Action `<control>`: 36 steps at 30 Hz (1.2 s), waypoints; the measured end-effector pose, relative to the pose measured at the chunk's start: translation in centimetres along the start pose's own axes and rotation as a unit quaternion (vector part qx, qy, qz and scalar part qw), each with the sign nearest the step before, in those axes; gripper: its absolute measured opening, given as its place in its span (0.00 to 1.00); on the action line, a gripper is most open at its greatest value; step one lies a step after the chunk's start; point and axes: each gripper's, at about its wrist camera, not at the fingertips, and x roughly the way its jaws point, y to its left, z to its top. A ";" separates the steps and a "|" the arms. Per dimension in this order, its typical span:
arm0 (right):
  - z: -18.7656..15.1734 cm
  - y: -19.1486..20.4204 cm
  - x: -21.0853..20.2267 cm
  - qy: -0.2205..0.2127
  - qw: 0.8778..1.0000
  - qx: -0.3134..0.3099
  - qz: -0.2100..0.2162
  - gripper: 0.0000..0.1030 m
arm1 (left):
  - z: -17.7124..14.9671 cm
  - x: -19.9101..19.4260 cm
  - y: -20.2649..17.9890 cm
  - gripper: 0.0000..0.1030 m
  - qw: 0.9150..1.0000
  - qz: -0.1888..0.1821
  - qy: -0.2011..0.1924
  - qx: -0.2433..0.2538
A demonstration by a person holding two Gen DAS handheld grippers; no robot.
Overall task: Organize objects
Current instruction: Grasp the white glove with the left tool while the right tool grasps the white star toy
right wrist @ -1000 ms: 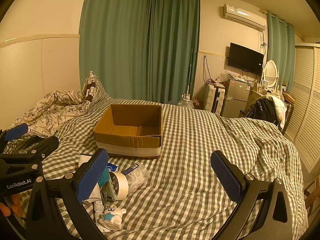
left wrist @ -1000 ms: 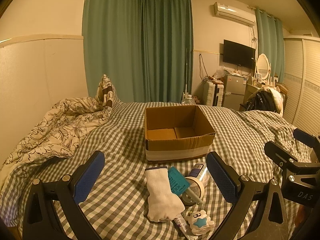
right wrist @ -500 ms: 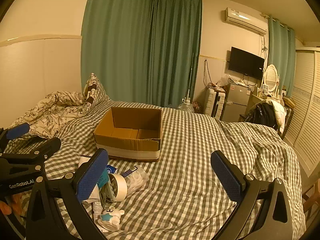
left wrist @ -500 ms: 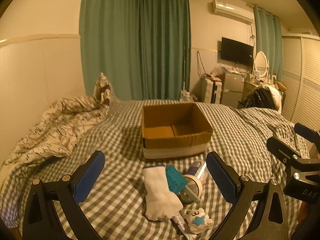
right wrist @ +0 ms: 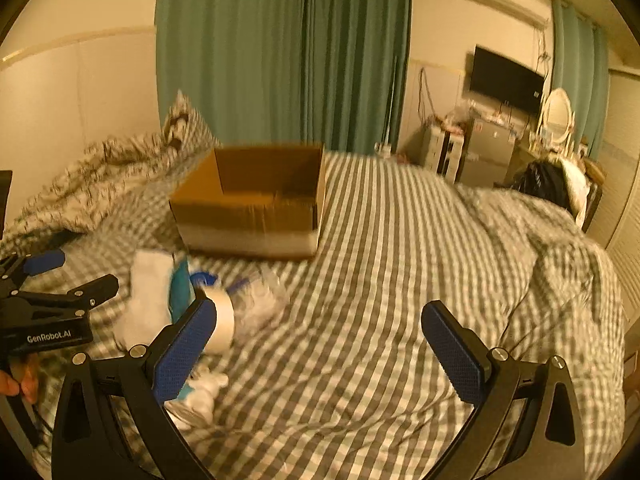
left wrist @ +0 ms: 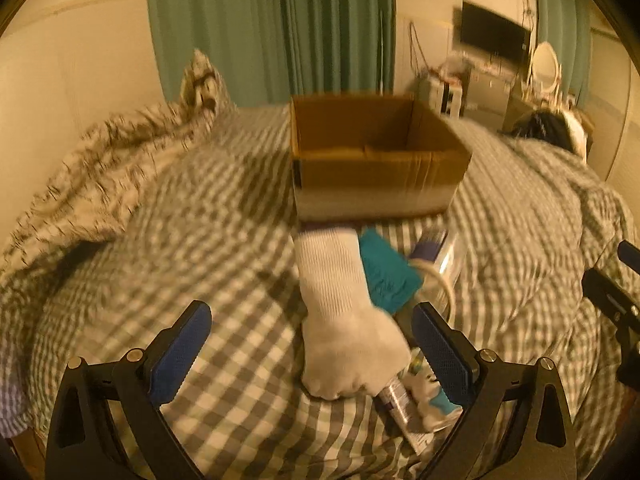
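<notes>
I held my left tongs [left wrist: 310, 354] wide at lower centre, straddling the white sock [left wrist: 340, 312] for grasping; right tongs [right wrist: 320, 344] wide, idle.

White glove [left wrist: 340, 320] lying flat, open cardboard box [left wrist: 376, 164] behind

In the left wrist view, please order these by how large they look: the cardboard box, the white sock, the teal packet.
1. cardboard box, the largest, though it lies farthest away.
2. white sock, clearly smaller than the box; it is nearer the camera, which enlarges it.
3. teal packet, the smallest, but partly hidden under the sock.
</notes>
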 end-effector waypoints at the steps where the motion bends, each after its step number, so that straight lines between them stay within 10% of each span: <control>1: -0.5 0.0 0.6 0.009 1.000 -0.001 0.003 1.00 | -0.3 0.6 -0.2 0.99 1.000 -0.005 0.009 0.000; 13: -4.0 3.9 4.1 0.076 0.995 -0.049 0.044 1.00 | -2.6 4.2 -2.1 0.54 0.996 -0.073 0.050 0.026; 23: -6.1 9.2 6.2 0.113 0.987 -0.075 0.088 0.99 | -0.1 -0.6 1.5 0.53 0.998 -0.054 -0.020 0.028; 32: -6.8 9.5 7.4 0.156 0.977 -0.059 0.129 0.50 | 0.3 -0.8 2.4 0.53 0.998 -0.056 -0.016 0.018; 36: -5.9 9.1 5.6 0.131 0.981 -0.072 0.126 0.50 | 0.5 -1.4 1.9 0.53 0.998 -0.052 -0.022 0.023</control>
